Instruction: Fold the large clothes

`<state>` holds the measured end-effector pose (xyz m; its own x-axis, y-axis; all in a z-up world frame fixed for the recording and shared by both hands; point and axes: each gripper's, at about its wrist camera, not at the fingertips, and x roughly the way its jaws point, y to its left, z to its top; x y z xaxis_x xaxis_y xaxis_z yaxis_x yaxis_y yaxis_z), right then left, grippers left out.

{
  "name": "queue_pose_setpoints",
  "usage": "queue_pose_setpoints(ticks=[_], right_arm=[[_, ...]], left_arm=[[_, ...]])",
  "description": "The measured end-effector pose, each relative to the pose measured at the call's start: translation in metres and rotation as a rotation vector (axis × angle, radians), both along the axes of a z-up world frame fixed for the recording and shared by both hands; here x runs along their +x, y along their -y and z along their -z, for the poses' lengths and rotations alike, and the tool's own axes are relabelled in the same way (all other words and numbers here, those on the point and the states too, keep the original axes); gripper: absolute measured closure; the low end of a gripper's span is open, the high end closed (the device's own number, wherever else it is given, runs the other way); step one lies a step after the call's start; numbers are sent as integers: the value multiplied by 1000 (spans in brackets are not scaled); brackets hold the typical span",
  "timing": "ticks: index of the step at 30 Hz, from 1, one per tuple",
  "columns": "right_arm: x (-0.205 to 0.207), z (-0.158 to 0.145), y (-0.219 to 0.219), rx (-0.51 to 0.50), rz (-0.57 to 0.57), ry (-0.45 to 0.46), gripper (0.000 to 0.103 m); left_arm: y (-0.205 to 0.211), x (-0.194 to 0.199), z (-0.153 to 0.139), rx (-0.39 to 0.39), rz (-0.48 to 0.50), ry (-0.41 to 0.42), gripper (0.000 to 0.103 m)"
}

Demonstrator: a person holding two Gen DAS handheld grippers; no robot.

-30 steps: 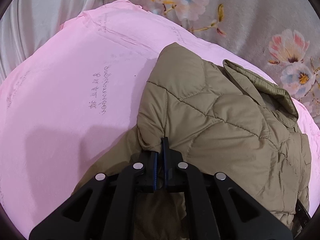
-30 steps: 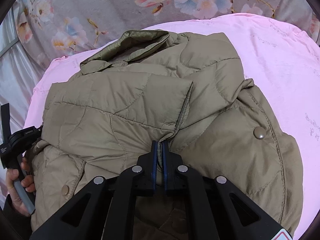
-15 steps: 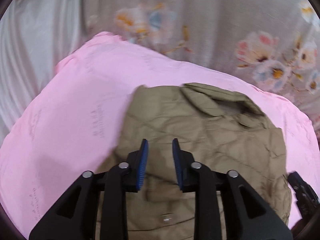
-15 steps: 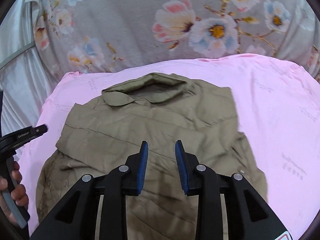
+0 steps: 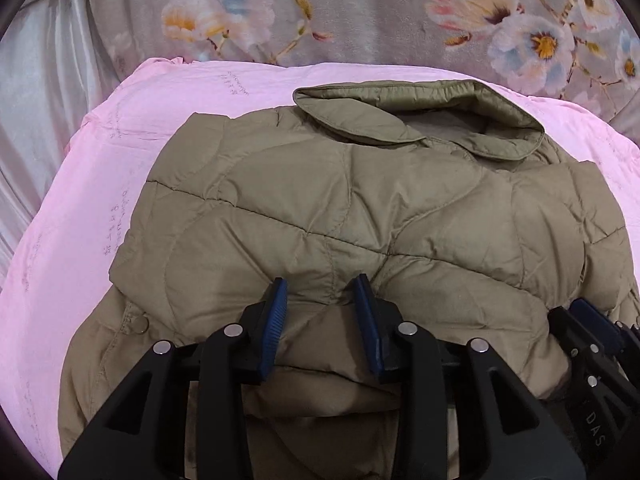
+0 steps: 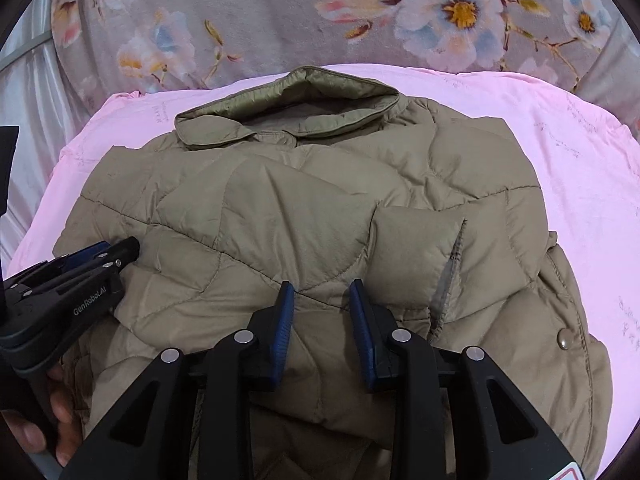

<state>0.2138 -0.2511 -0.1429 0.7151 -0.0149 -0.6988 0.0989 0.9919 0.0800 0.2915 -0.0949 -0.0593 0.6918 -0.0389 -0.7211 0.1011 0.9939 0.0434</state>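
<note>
My left gripper (image 5: 322, 294) is opening, my right gripper (image 6: 322, 300) is released; neither holds the jacket (image 5: 360, 208), which lies mid-frame on the pink sheet (image 5: 100, 184). The puffy sleeves folded across it could spring back and undo the fold.

Both hand-held grippers (image 5: 322, 292) (image 6: 322, 296) released jacket (image 5: 360, 208); jaws now apart, left opening

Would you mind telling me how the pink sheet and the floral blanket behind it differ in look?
The pink sheet is one plain colour with faint small printed writing; the floral blanket is grey with large pink, white and blue flowers. The pink sheet lies directly under the khaki quilted jacket; the floral blanket lies beyond it, uncovered. Both are soft fabric.
</note>
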Motion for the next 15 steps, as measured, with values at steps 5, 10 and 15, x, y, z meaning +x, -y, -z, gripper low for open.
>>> queue_pose_setpoints(ticks=[5, 10, 15], right_arm=[[2, 2, -3, -18, 5, -3, 74], [1, 2, -3, -22, 8, -3, 74], [-5, 3, -7, -30, 31, -3, 74]], left_arm=[[-1, -1, 7, -4, -6, 20, 69], [-1, -3, 8, -10, -2, 31, 68], [-10, -7, 9, -71, 24, 40, 66]])
